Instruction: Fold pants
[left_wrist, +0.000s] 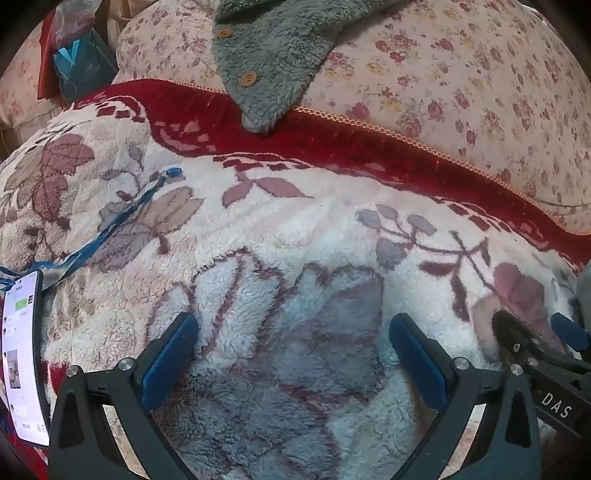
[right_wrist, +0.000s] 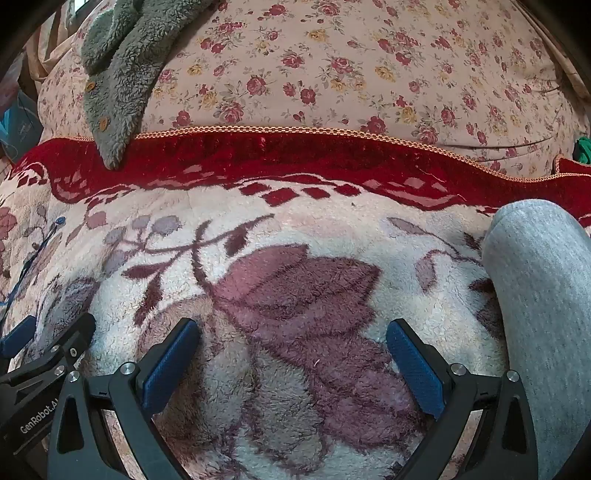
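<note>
Light grey knit pants (right_wrist: 539, 302) lie at the right edge of the right wrist view, on a fluffy white and red floral blanket (right_wrist: 295, 258). A sliver of the grey cloth (left_wrist: 583, 288) shows at the far right of the left wrist view. My right gripper (right_wrist: 293, 332) is open and empty over the blanket, left of the pants. My left gripper (left_wrist: 293, 328) is open and empty over the blanket (left_wrist: 258, 229). Each gripper shows in the other's view: the right one (left_wrist: 535, 332) and the left one (right_wrist: 48, 332).
A grey-green fleece garment with wooden buttons (left_wrist: 266, 55) (right_wrist: 118, 81) lies across a floral quilt (left_wrist: 461, 74) (right_wrist: 332, 66) behind the blanket. A lit phone (left_wrist: 22, 354) with a blue lanyard (left_wrist: 122, 218) lies at the left. A blue bag (left_wrist: 81, 62) sits far left.
</note>
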